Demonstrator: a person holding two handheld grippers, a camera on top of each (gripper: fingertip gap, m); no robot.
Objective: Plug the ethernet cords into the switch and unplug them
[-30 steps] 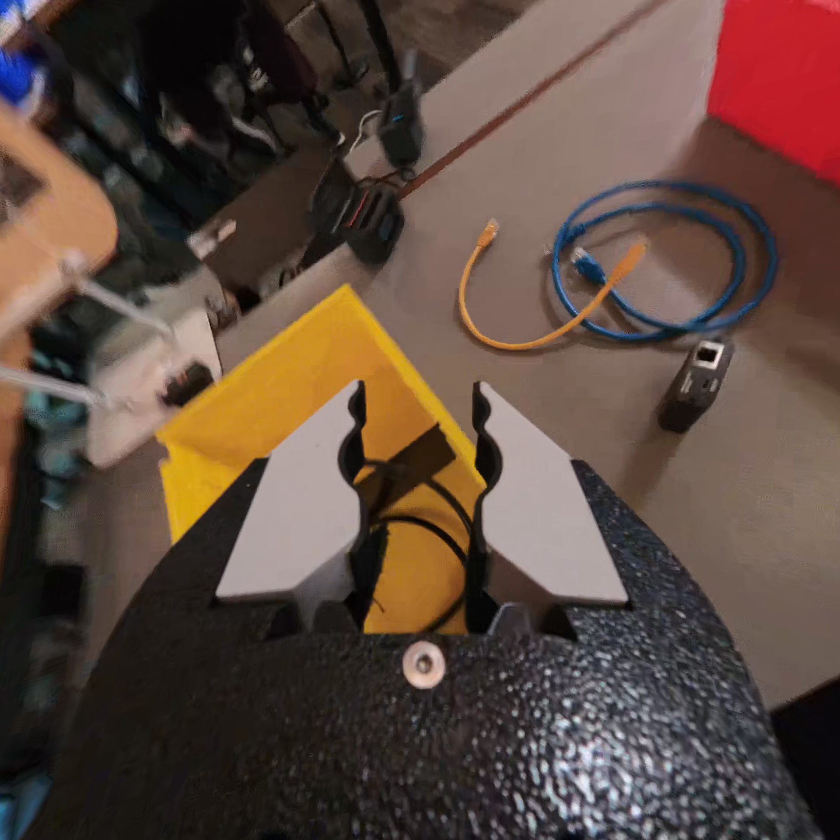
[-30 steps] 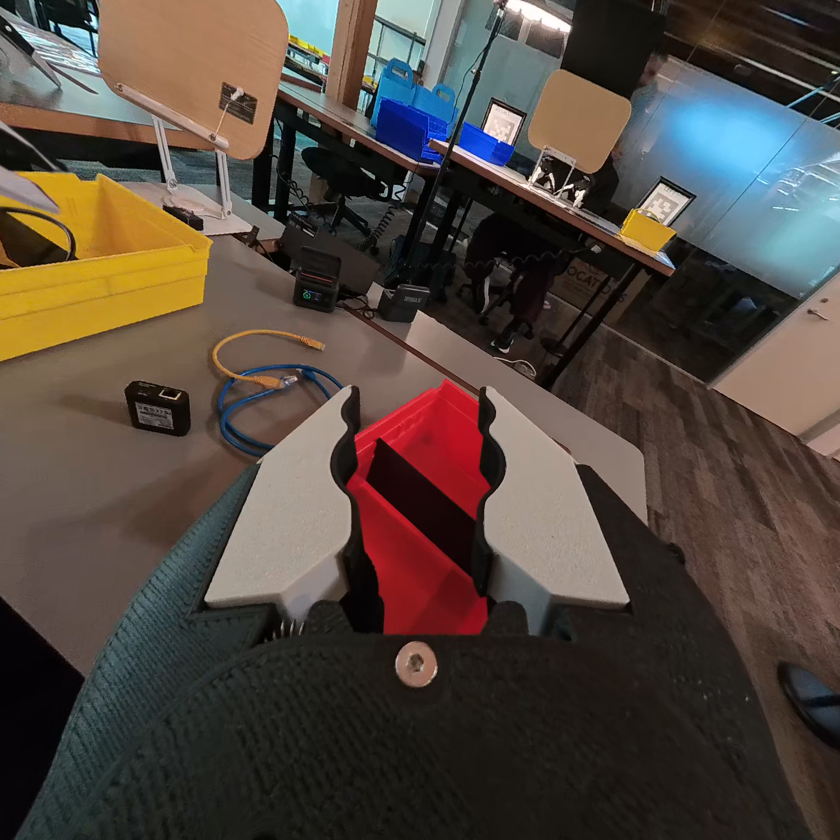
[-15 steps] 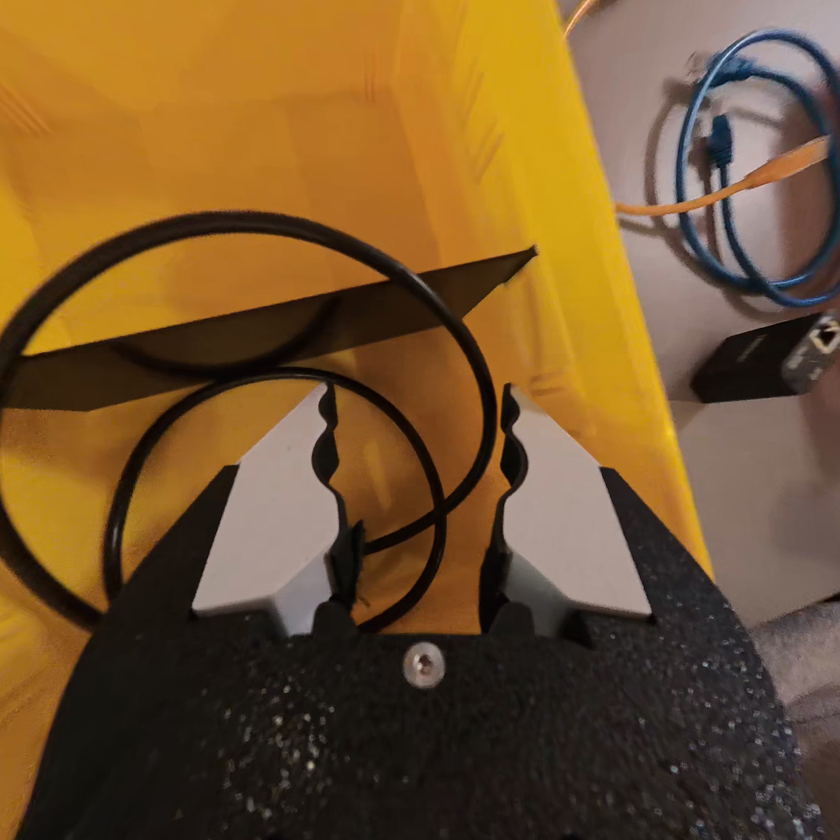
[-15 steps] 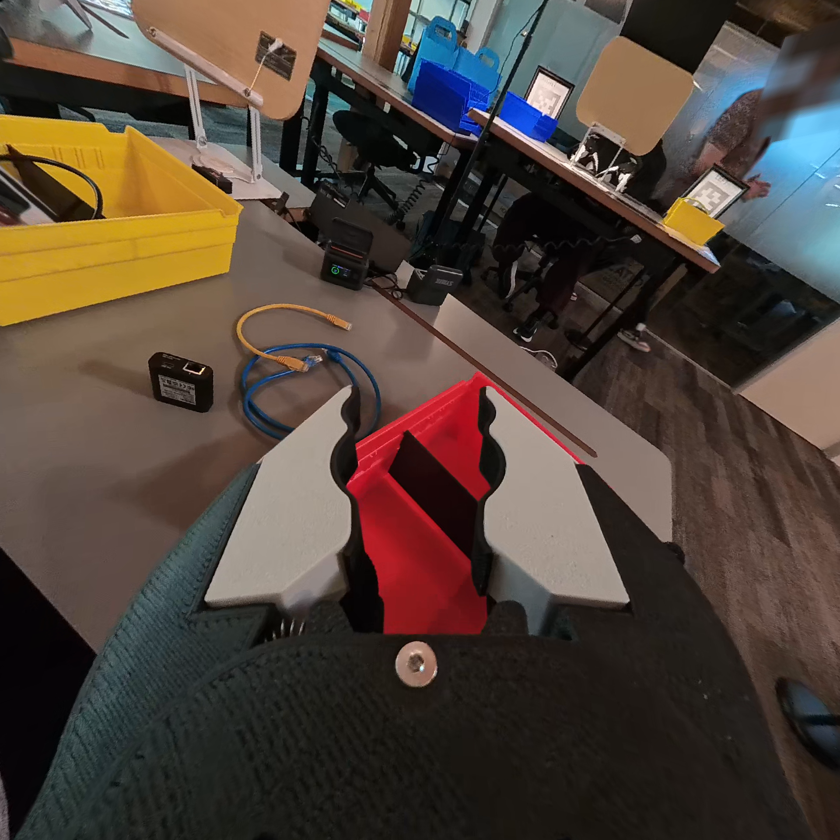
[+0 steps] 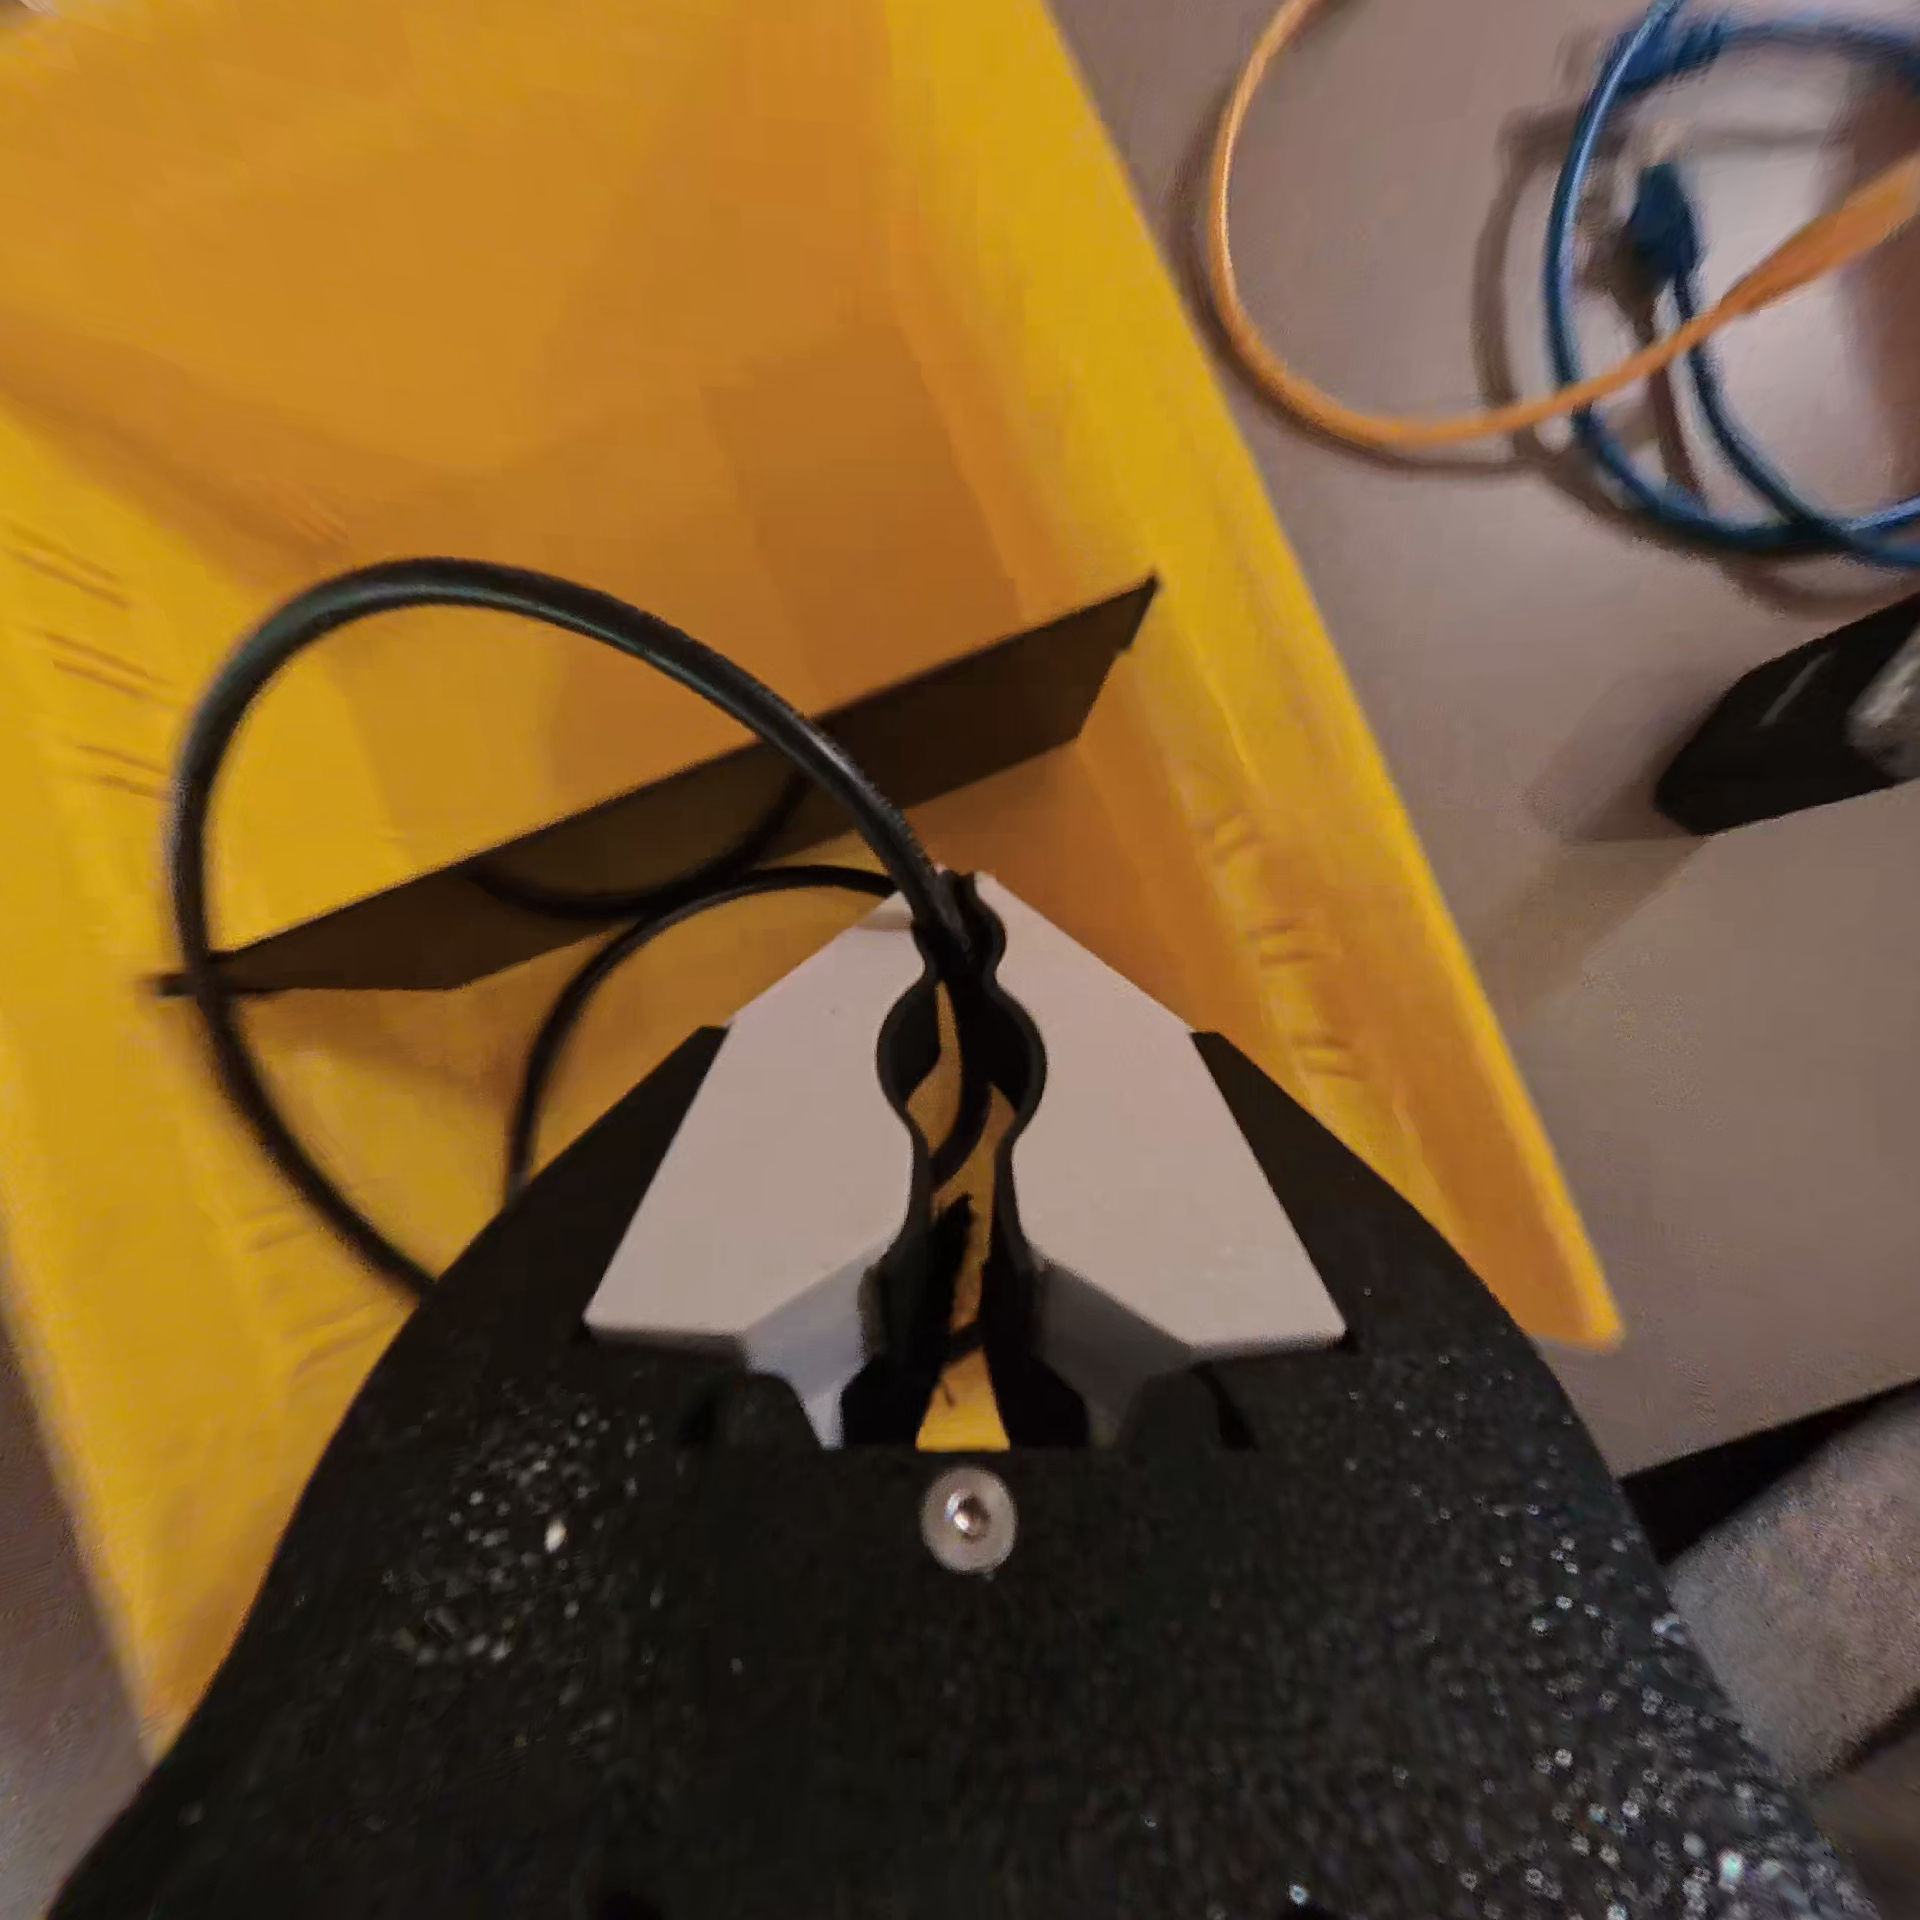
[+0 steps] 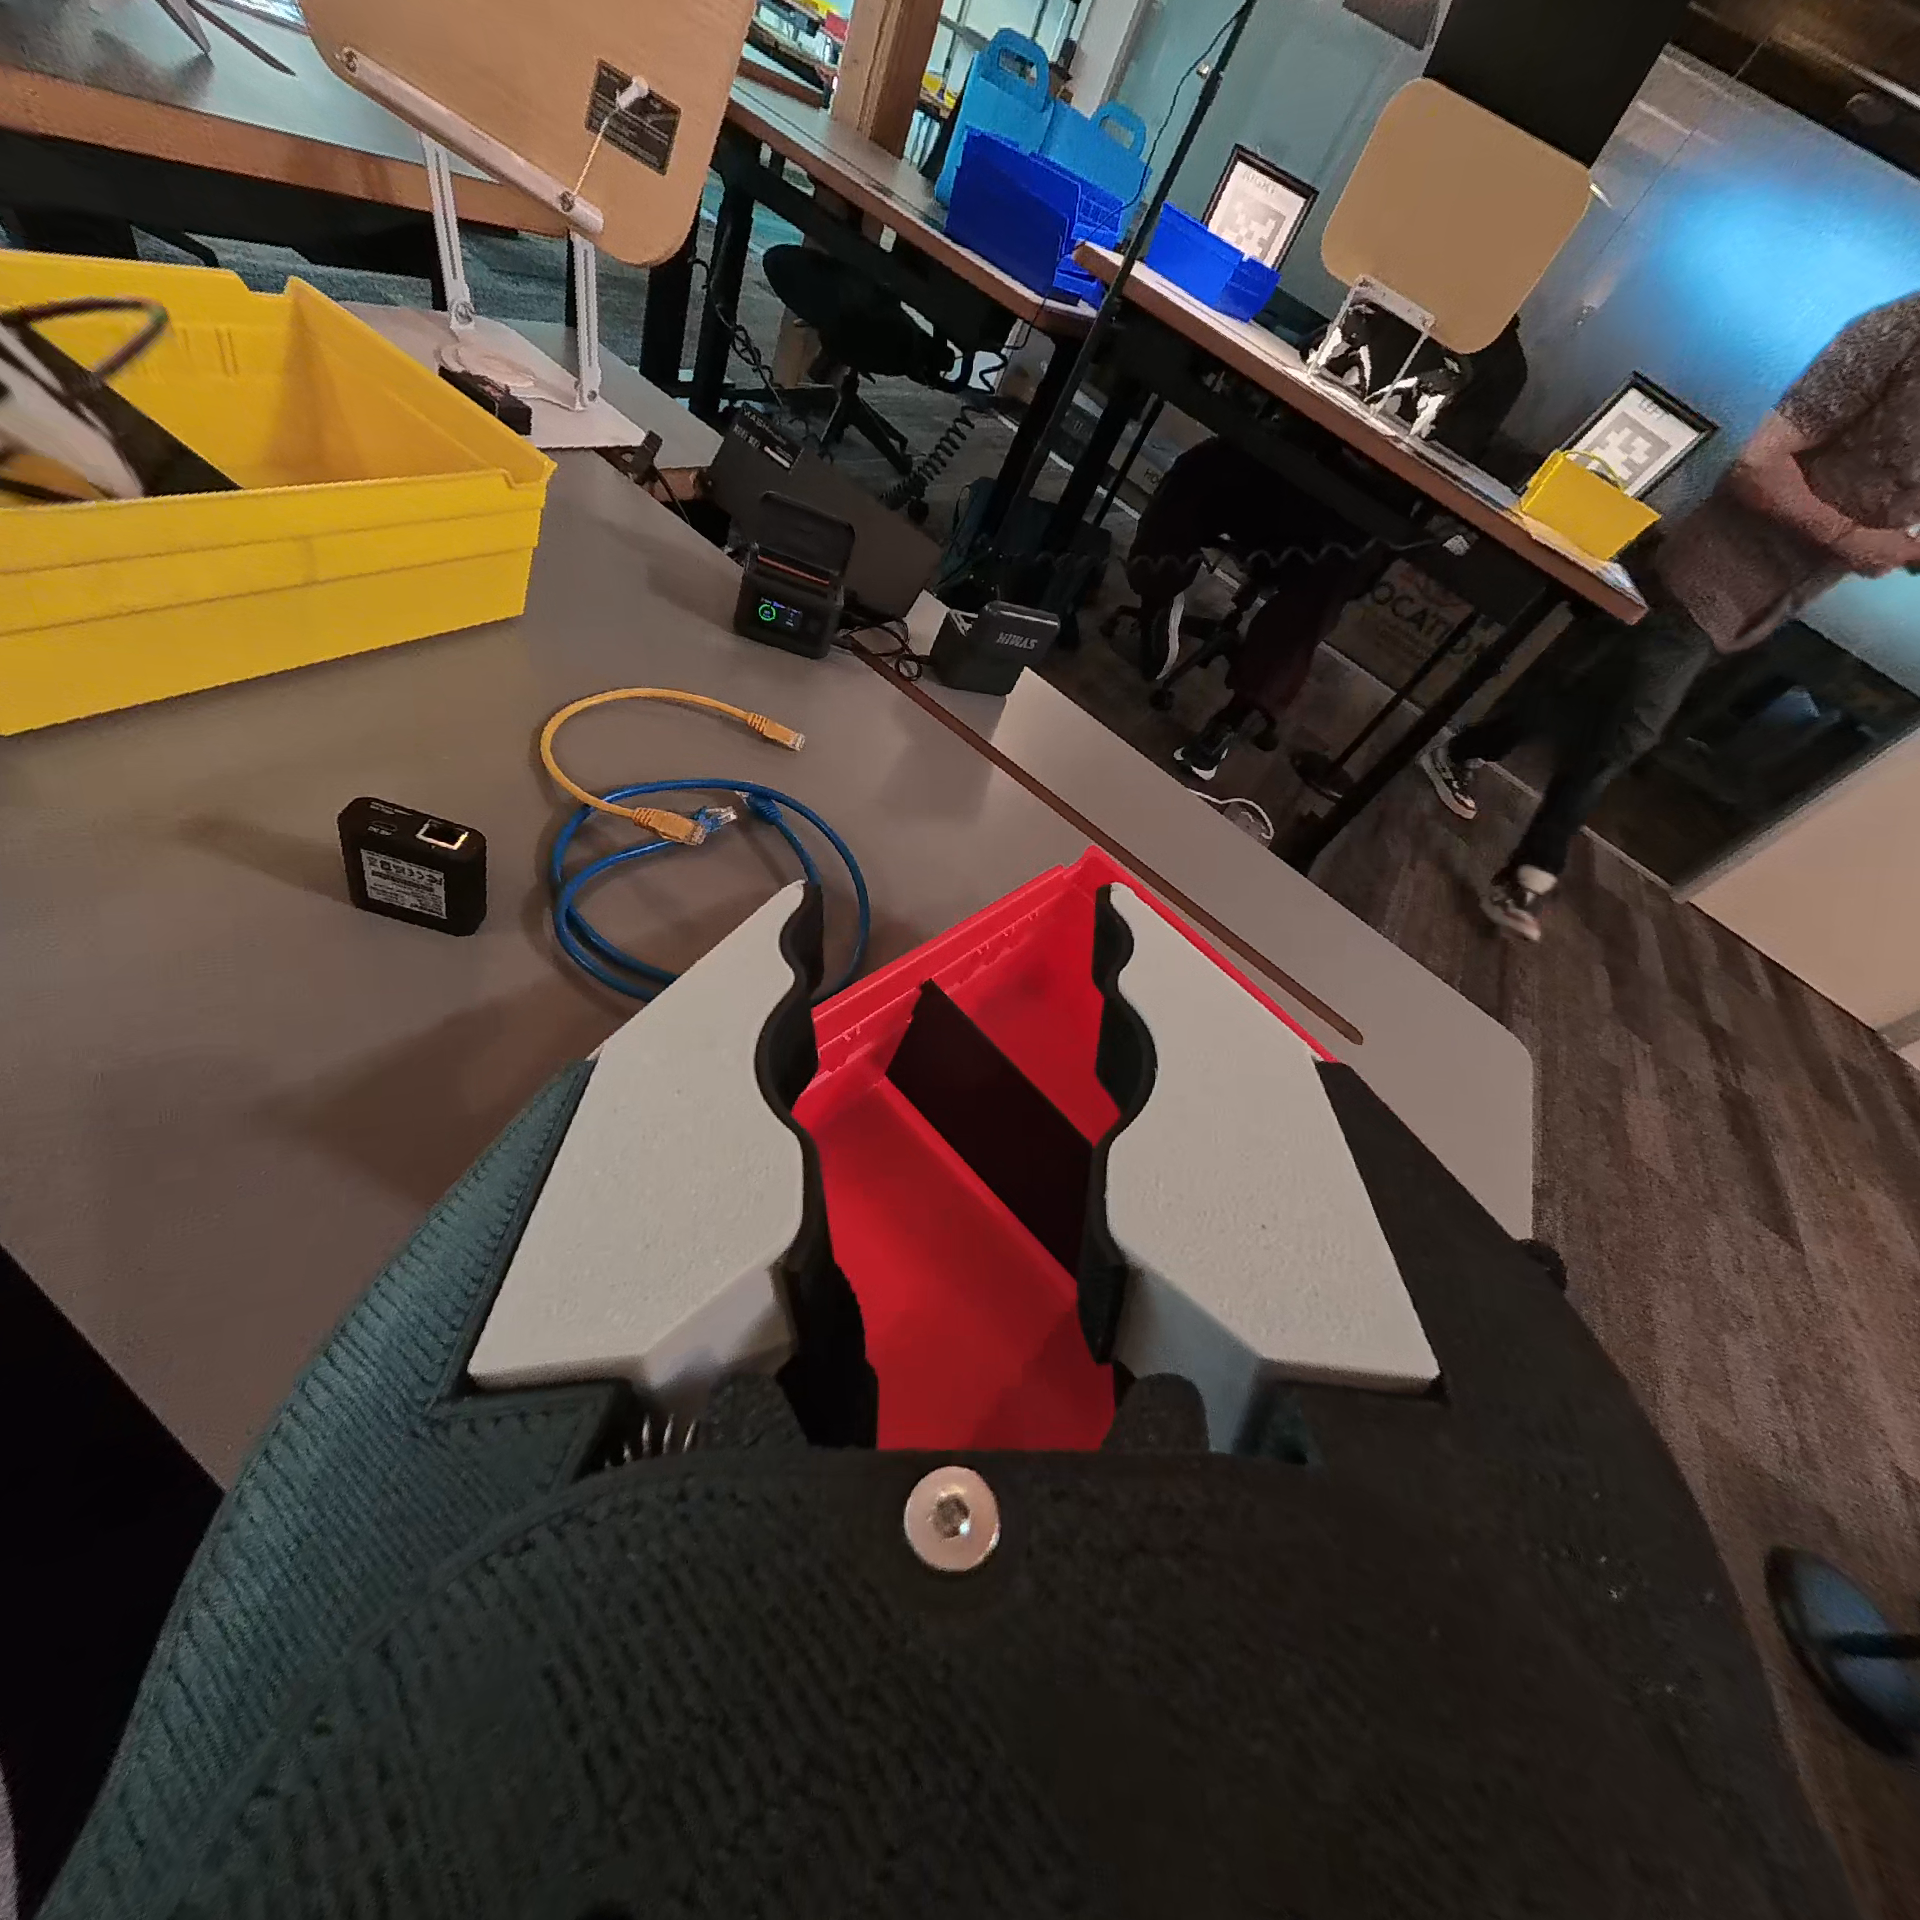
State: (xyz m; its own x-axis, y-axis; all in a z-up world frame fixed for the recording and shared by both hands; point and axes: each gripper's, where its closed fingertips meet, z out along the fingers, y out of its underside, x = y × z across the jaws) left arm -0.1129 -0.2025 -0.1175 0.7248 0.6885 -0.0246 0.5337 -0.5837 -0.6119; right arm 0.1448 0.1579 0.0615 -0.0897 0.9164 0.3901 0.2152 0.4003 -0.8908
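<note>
My left gripper (image 5: 961, 920) is inside the yellow bin (image 5: 727, 312) and is shut on a looped black cord (image 5: 499, 592) near the bin's black divider (image 5: 987, 707). The small black switch (image 6: 414, 865) lies on the grey table, with an orange ethernet cord (image 6: 582, 774) and a coiled blue ethernet cord (image 6: 821, 842) beside it, all unplugged. In the left wrist view the switch (image 5: 1787, 727), orange cord (image 5: 1351, 416) and blue cord (image 5: 1621, 457) lie right of the bin. My right gripper (image 6: 956, 935) is open and empty above a red bin (image 6: 935, 1226).
The yellow bin (image 6: 312, 561) stands at the table's back left. Two small black devices (image 6: 795, 592) sit at the far table edge. A person (image 6: 1745, 561) walks on the floor to the right. Other desks, chairs and blue bins (image 6: 1039, 197) stand behind. The left gripper's tips are roughly 50 cm from the right gripper's. The small black switch (image 6: 414, 865) is about 25 cm from my left fingertips.
My left gripper swung from above the table down into the yellow bin and closed on the black cord. My right gripper stayed open over the red bin, its view shifting slightly.
</note>
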